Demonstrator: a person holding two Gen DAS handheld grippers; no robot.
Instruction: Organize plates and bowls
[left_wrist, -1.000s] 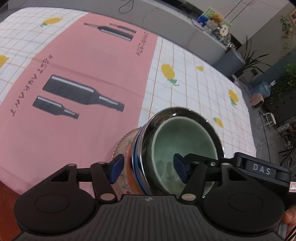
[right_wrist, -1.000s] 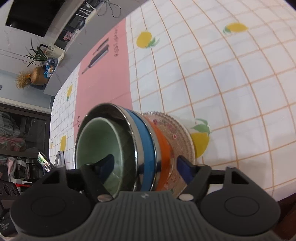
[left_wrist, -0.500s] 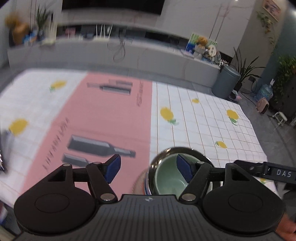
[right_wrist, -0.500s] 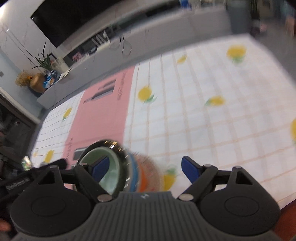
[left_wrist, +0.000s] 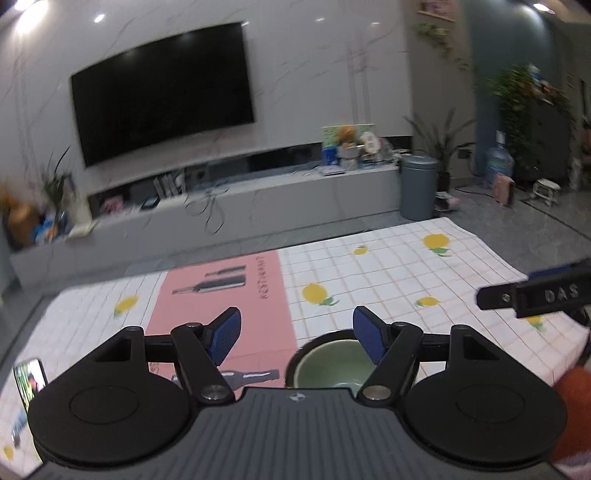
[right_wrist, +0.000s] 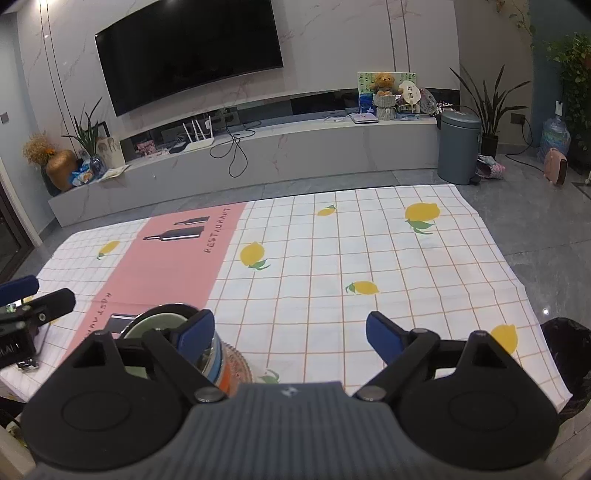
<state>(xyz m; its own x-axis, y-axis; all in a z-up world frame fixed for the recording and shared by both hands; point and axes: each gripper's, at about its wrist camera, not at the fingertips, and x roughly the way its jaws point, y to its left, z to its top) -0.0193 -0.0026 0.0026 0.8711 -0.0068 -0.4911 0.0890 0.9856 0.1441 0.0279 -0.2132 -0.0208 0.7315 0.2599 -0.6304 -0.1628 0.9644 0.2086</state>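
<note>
- Stacked near the front edge of the tabletop (right_wrist: 332, 266): green bowl (left_wrist: 328, 365) nested in a metal bowl (right_wrist: 162, 310), over blue and orange dishes and a patterned plate (right_wrist: 238, 363); probably nested to save room.
- Left tongs (left_wrist: 295, 334): spread wide, holding nothing, raised level above the stack, bowl just below the right pad.
- Right tongs (right_wrist: 290, 332): spread wide, empty, level, stack low on the left side.
- Sorting likely finished.
</note>
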